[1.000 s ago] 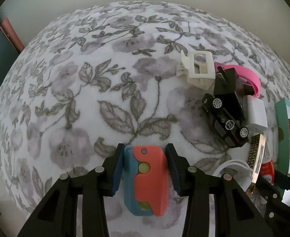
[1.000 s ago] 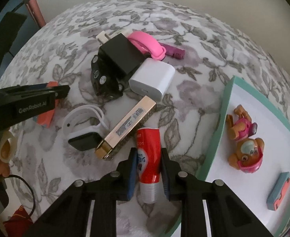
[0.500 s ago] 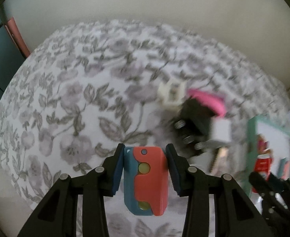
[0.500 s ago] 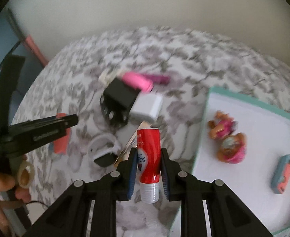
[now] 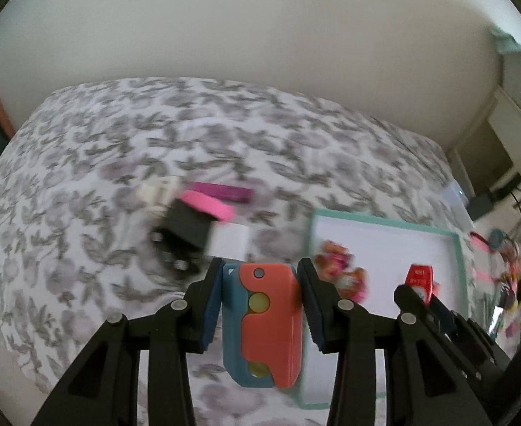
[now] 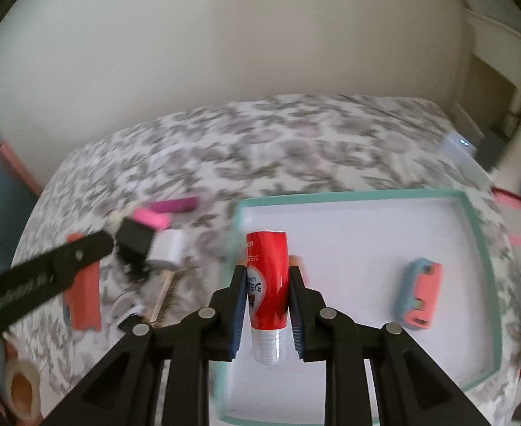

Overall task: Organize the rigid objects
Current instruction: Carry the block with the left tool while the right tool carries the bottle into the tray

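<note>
My left gripper [image 5: 260, 284] is shut on an orange and blue toy block [image 5: 265, 323] and holds it in the air beside the left edge of a white tray with a teal rim [image 5: 455, 248]. My right gripper [image 6: 265, 287] is shut on a red tube [image 6: 266, 284], cap toward me, held above the tray [image 6: 480, 241]. A second orange and blue block [image 6: 419, 298] lies in the tray. Toy figures [image 5: 342, 269] lie in the tray, blurred. The right gripper with the tube [image 5: 418, 280] shows in the left wrist view.
On the floral bedspread [image 5: 82, 177] left of the tray lies a pile: black charger [image 5: 189, 227], white charger [image 5: 230, 243], pink band [image 5: 207, 204], purple stick [image 5: 224, 191], a gold box [image 6: 166, 291]. A wall stands behind the bed.
Both grippers have lifted their objects off the bedspread and swung right toward the tray. The tube now hangs over the tray. The view is motion blurred.
</note>
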